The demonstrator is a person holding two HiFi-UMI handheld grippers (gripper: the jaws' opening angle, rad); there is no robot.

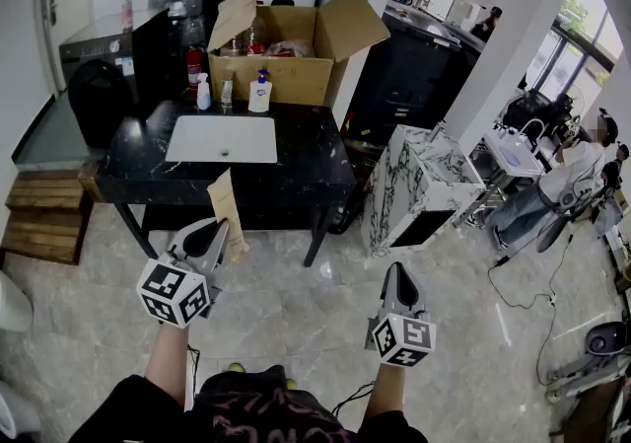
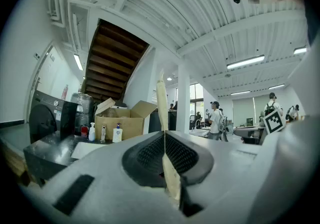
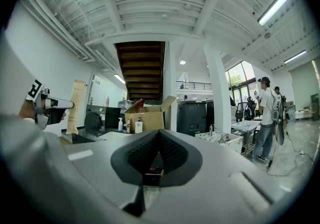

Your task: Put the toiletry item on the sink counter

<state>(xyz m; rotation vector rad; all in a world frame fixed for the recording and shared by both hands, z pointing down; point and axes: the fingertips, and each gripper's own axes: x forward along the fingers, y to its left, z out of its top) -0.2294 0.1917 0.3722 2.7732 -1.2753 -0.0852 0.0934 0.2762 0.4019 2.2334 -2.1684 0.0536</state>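
- The left tongs [image 1: 212, 226] are clamped tight on a flat tan paper packet [image 1: 225, 204], gripping its lower end; the packet stands upright above the tips, seen edge-on in the left gripper view [image 2: 162, 103].
- The right tongs [image 1: 399, 273] are pressed together with nothing between them, as the right gripper view [image 3: 159, 140] shows.
- Both tongs are held out over the pale marble floor [image 1: 296, 303], well apart from each other, the left one nearer the desk.
- The packet is in the air in front of the black desk [image 1: 306, 160], clear of its top.
- A white rectangular basin [image 1: 222, 138] is set into the desk top.
- At the back edge of the desk stand a white pump bottle [image 1: 260, 94] and a smaller spray bottle [image 1: 203, 93], with a small clear container between them.
- Just behind the bottles sits an open cardboard box [image 1: 296, 76], flaps up, with items inside.
- To the right of the desk stands a white marble-patterned cabinet [image 1: 424, 184].
- Further right, people stand near a white work table.
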